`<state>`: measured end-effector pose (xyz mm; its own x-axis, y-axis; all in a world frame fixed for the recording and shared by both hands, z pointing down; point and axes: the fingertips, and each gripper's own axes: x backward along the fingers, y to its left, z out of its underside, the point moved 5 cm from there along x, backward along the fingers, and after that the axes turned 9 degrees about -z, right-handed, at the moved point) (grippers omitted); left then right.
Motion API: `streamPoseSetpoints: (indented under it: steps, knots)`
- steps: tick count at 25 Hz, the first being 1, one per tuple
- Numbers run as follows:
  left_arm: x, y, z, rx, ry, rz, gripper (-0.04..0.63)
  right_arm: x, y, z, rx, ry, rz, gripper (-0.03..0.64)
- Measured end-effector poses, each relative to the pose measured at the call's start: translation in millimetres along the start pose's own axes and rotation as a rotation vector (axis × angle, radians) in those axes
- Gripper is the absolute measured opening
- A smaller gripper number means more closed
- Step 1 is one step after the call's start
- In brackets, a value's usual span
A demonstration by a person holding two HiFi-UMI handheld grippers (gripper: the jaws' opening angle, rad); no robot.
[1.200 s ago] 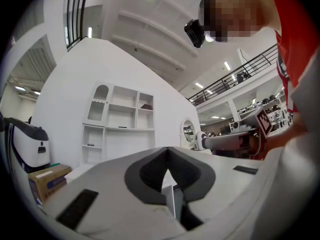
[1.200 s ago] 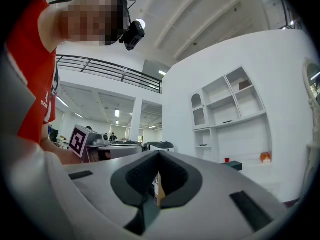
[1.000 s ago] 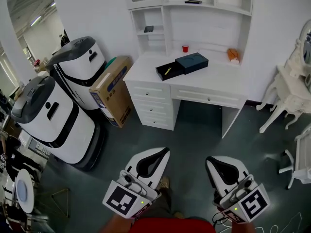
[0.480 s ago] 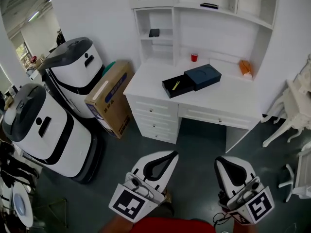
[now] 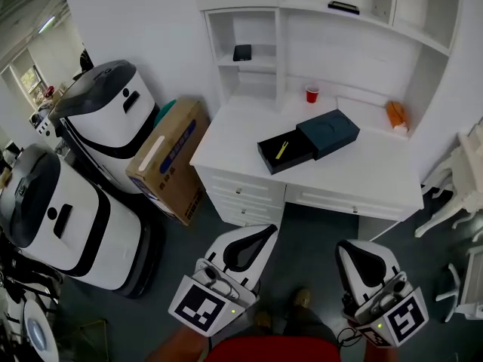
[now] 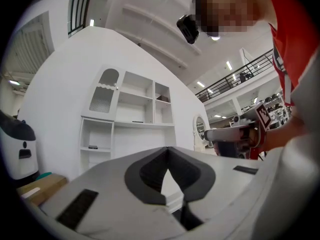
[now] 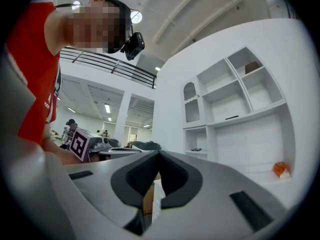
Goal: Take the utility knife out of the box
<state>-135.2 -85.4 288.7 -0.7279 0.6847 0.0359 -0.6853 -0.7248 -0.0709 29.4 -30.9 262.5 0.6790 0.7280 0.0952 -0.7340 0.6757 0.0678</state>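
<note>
Clearly, both claws are well short of the table (image 5: pixel 362 183). The left claw (image 5: pixel 260 236) and right claw (image 5: pixel 356 253) hang low near the person's body, each pinched together on nothing. The yellow utility knife (image 5: pixel 281 149) lies flat in the box's pulled-out tray (image 5: pixel 300 155), near the table's middle, with the sleeve (image 5: pixel 330 132) toward the back-right. Reaching in without spreading the jaws would likely shove the thin knife against the tray wall, or skid the light tray toward the table's front edge.
</note>
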Motion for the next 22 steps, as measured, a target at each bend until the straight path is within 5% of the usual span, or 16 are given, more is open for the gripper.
streamPoseSetpoints:
  steps: [12, 18, 22]
  knots:
    - [-122, 49, 26, 0.002, 0.006, -0.078, 0.008, -56, -122, 23, 0.017, -0.017, -0.089, -0.002]
    - [-187, 69, 27, -0.065, -0.071, -0.117, 0.008, -83, -185, 32, 0.028, -0.003, -0.139, -0.002]
    - [-214, 81, 49, -0.044, 0.05, -0.159, 0.008, -100, -213, 42, 0.031, 0.017, -0.167, -0.002]
